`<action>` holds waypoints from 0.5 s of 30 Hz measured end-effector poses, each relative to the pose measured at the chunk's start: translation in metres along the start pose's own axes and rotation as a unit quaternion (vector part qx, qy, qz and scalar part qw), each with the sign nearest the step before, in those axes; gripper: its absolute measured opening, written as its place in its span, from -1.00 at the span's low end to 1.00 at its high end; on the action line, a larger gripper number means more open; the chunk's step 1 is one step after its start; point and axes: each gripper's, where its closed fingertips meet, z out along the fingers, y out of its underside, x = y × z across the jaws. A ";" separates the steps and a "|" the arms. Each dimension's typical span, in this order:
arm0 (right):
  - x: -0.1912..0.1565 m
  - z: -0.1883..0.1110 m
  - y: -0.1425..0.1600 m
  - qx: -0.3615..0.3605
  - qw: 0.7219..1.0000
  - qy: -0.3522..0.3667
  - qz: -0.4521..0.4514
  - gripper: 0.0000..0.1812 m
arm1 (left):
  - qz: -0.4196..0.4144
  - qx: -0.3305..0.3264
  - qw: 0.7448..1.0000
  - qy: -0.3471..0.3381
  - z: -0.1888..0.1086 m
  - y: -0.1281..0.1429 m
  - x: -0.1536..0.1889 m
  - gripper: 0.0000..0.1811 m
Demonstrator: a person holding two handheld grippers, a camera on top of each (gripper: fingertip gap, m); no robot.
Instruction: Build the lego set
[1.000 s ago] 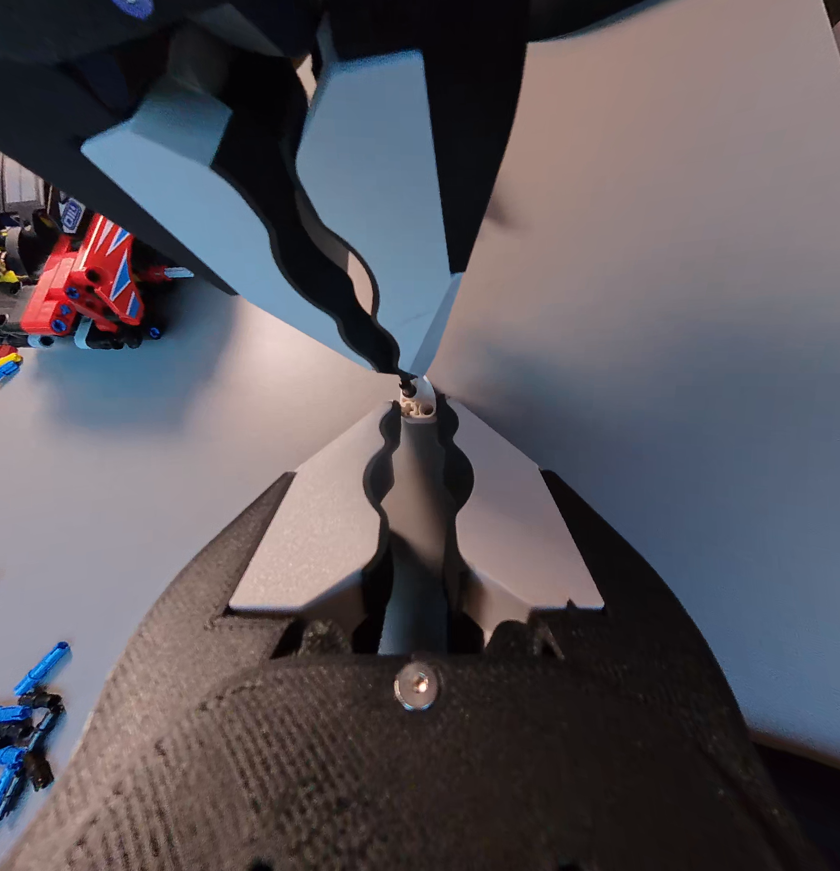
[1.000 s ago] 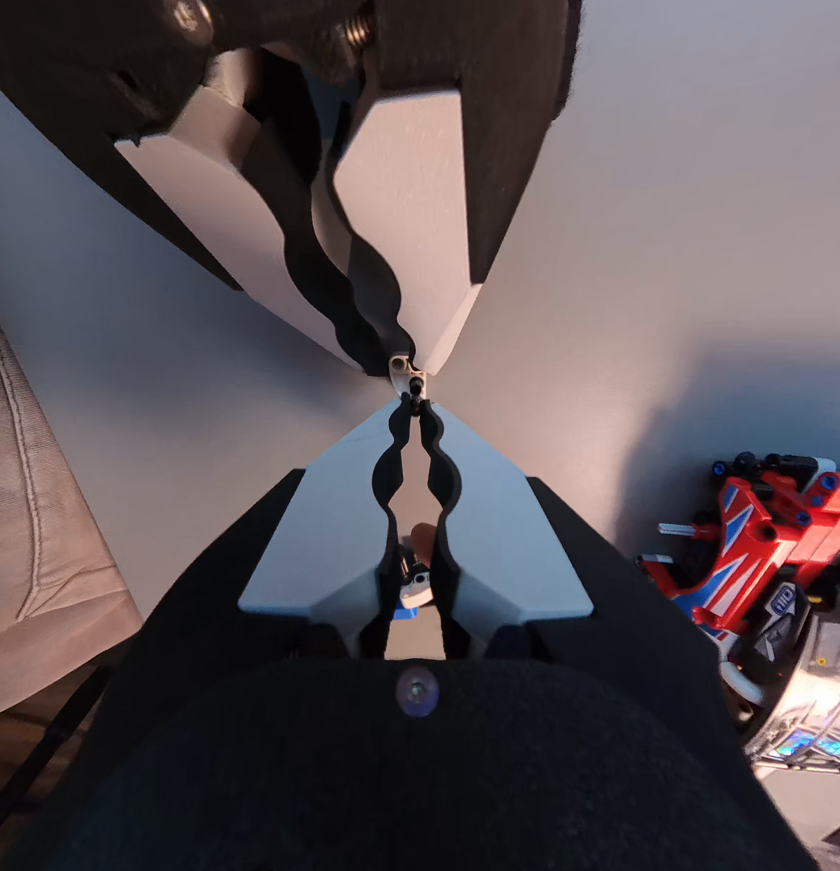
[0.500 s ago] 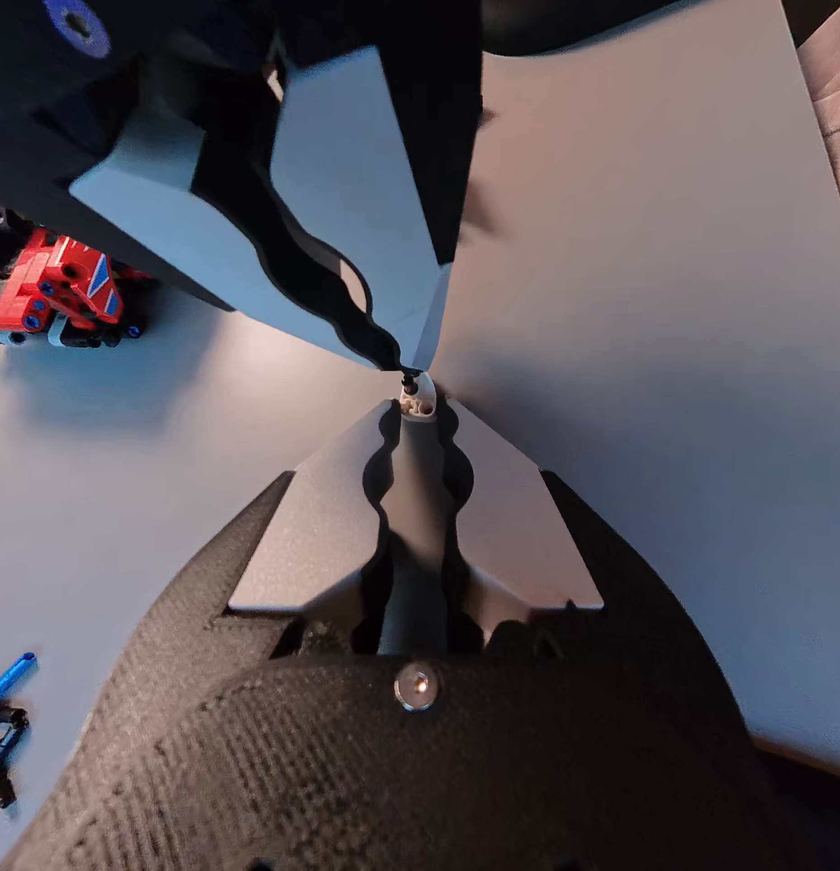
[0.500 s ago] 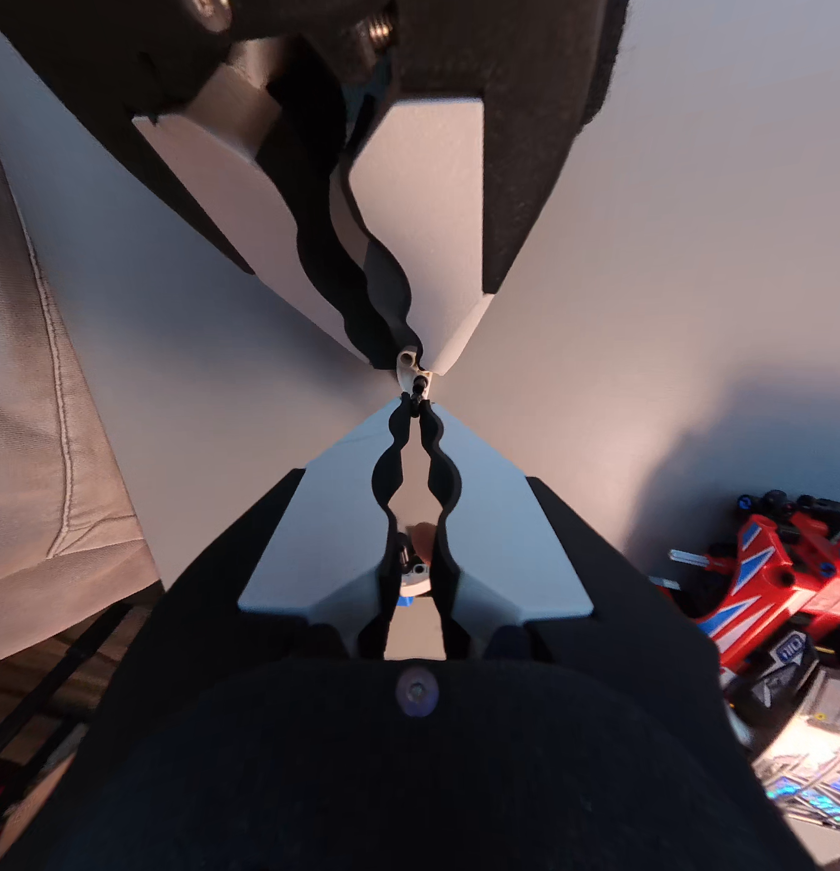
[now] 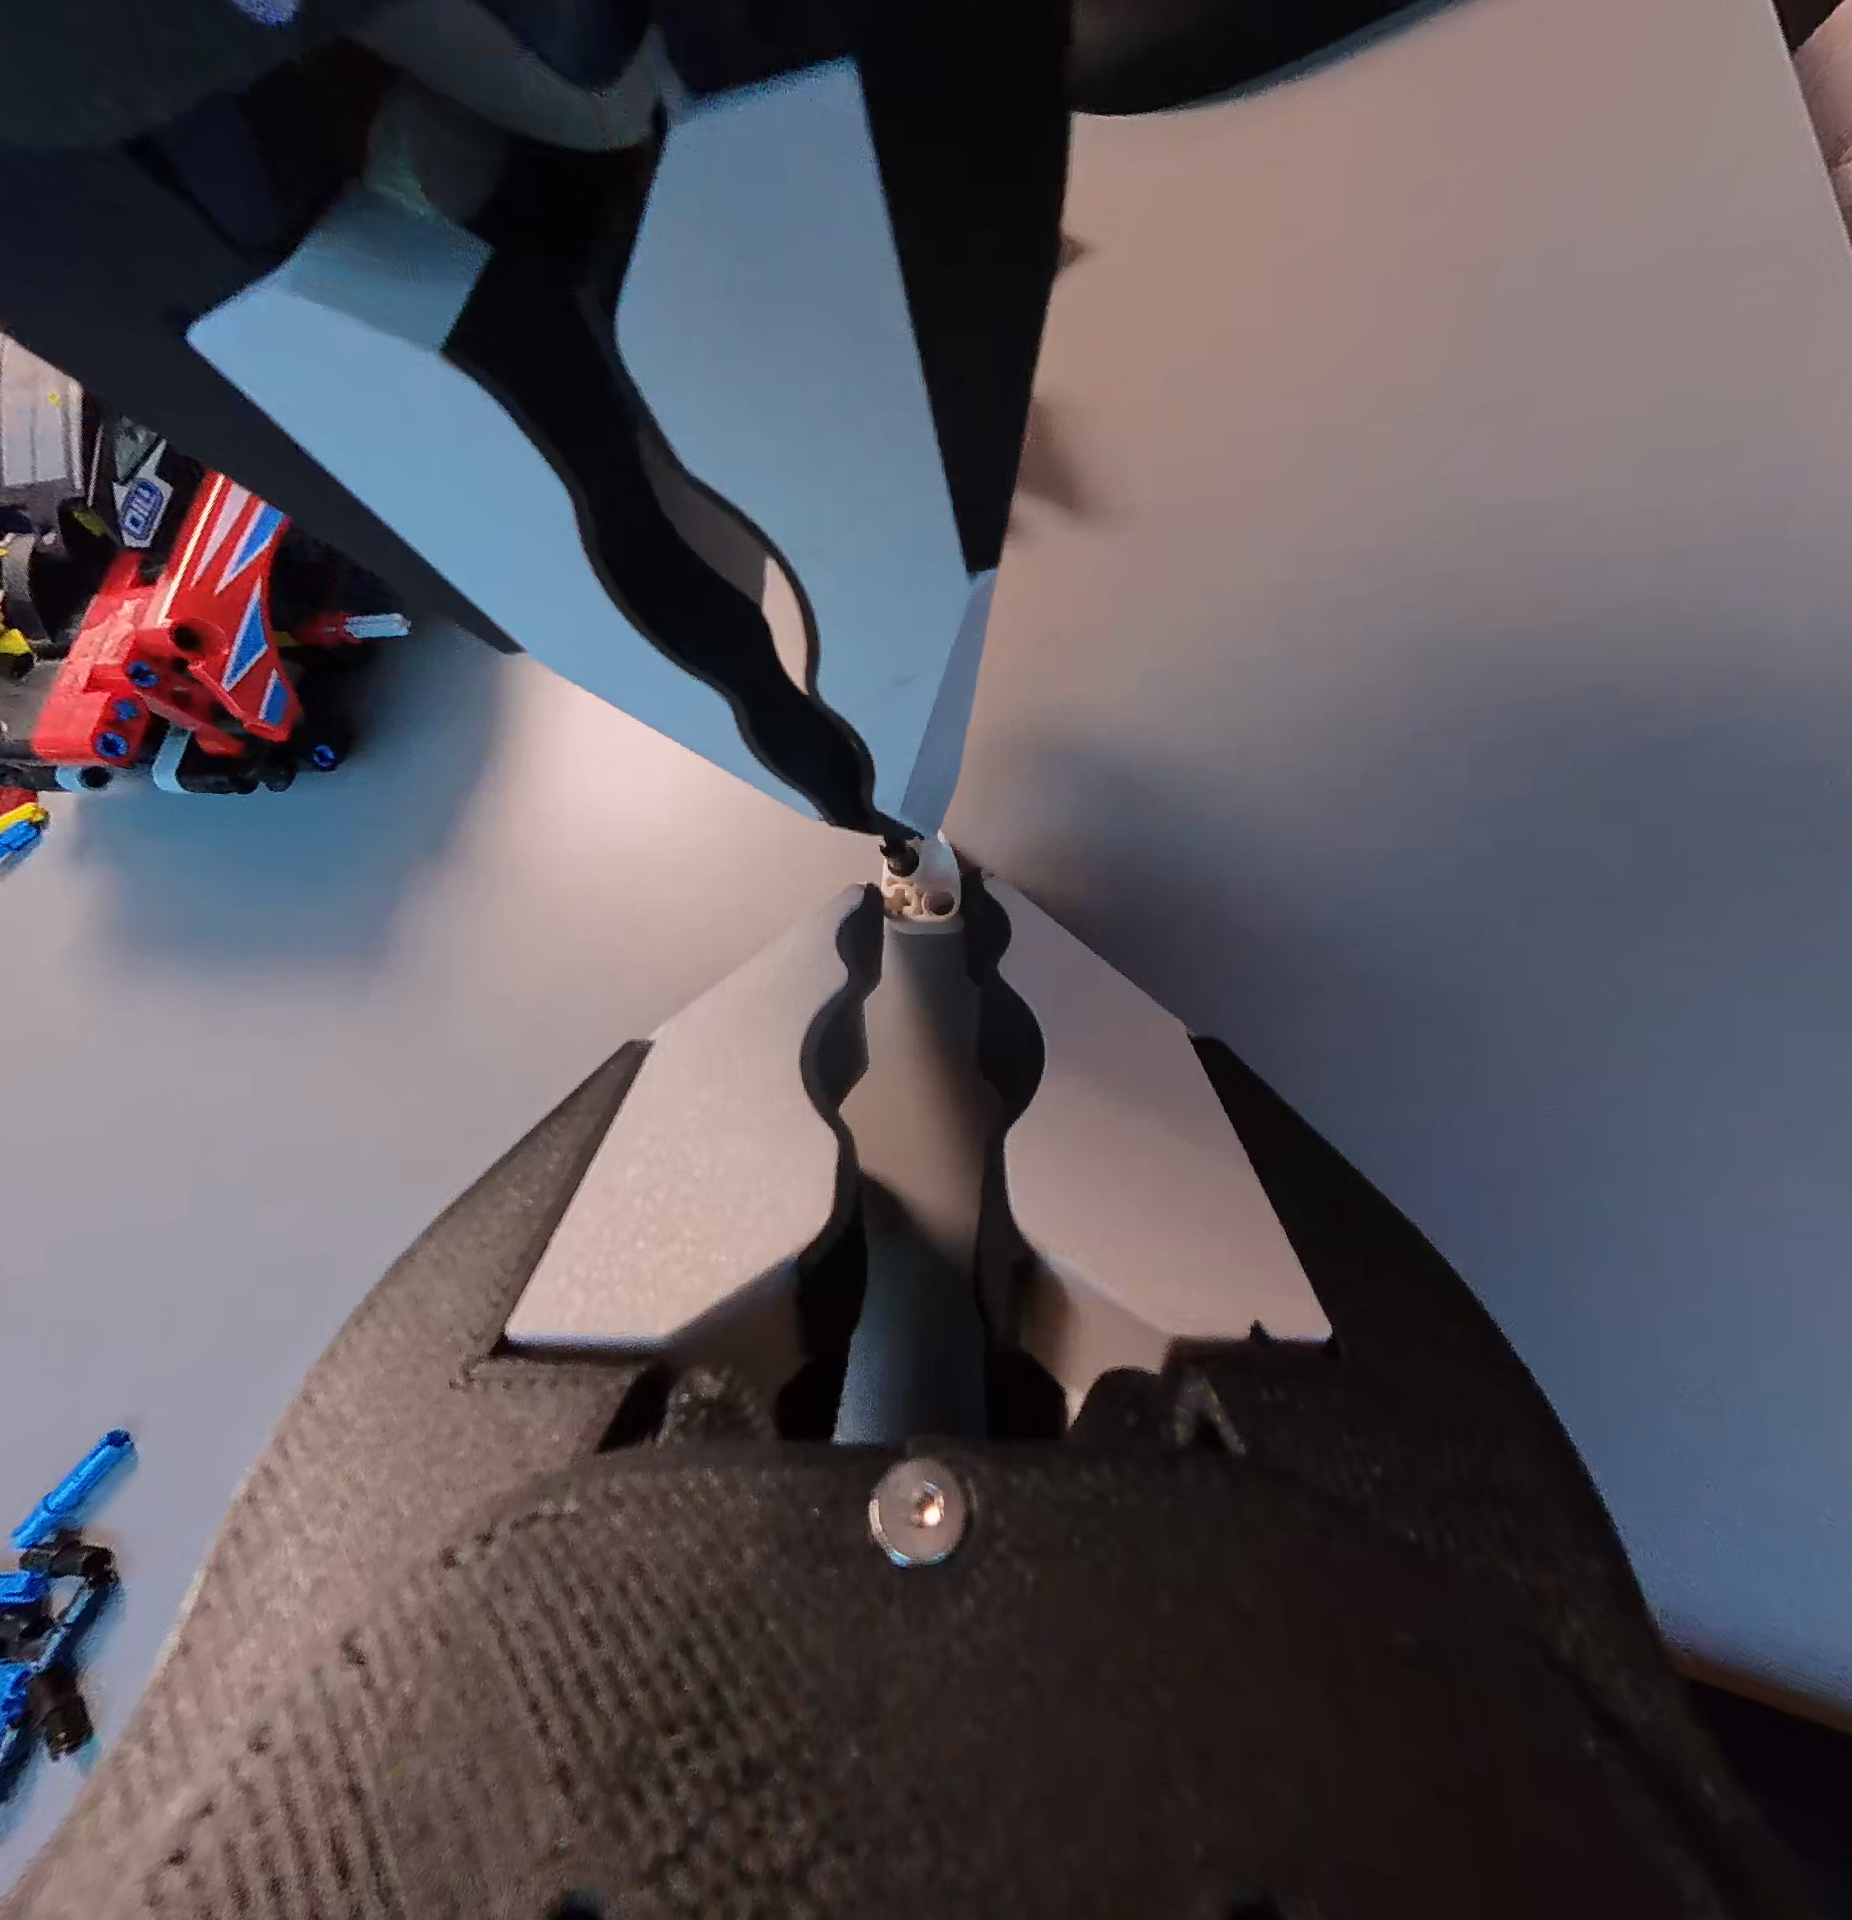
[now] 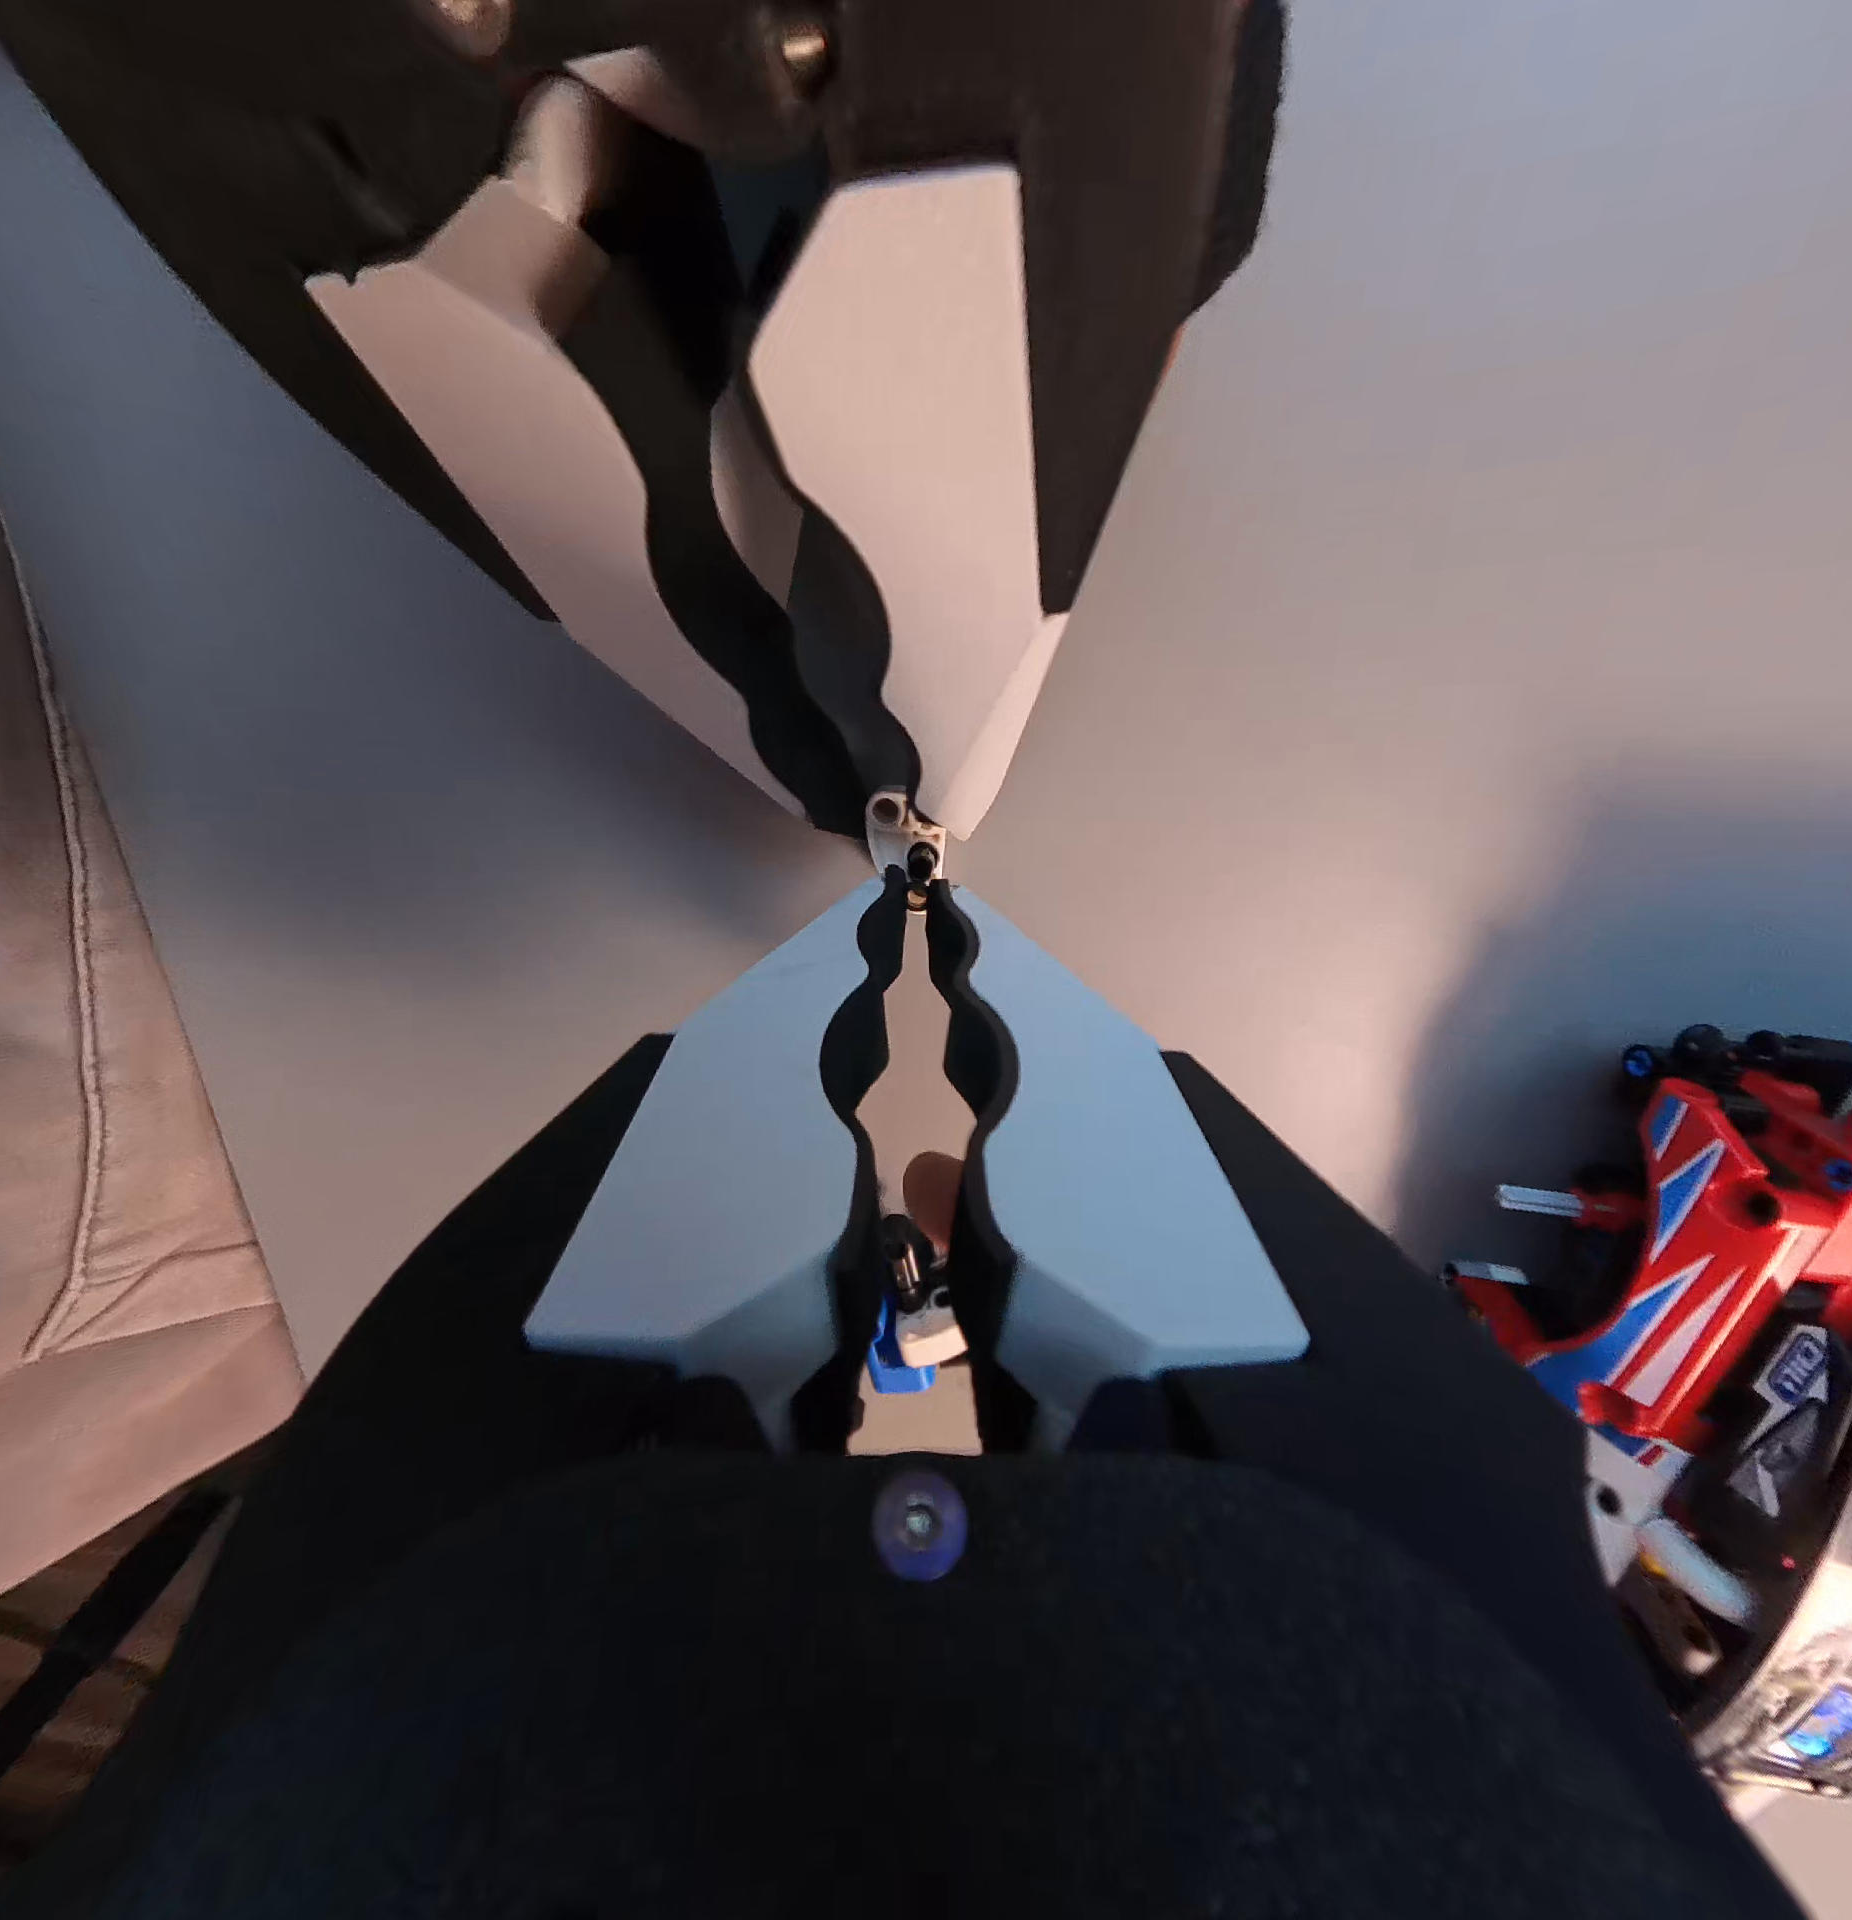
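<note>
Pinching a white connector [image 5: 924,896], left fingers [image 5: 844,997] meet right gripper's [image 6: 916,894] black pin [image 6: 920,858].

A plain grey table [image 5: 1421,727] carries a red, partly built lego model [image 5: 174,644] at its far left, with loose blue and black pins [image 5: 28,1600] lying nearer.

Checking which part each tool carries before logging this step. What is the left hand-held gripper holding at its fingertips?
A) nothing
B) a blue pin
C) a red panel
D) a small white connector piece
D: in the left wrist view the left hand-held gripper is closed on a small white connector piece, while the right hand-held gripper brings a black pin to it.
</note>
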 end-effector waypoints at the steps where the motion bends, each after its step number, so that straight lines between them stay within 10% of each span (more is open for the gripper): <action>1: 0.000 0.000 0.001 -0.003 1.000 0.002 -0.009 -0.99 | -0.004 0.000 1.000 0.003 0.000 0.000 0.000 -0.85; 15: -0.002 0.000 0.005 -0.011 0.999 -0.034 0.007 -0.99 | 0.000 0.002 1.000 0.004 0.000 -0.001 0.002 -0.85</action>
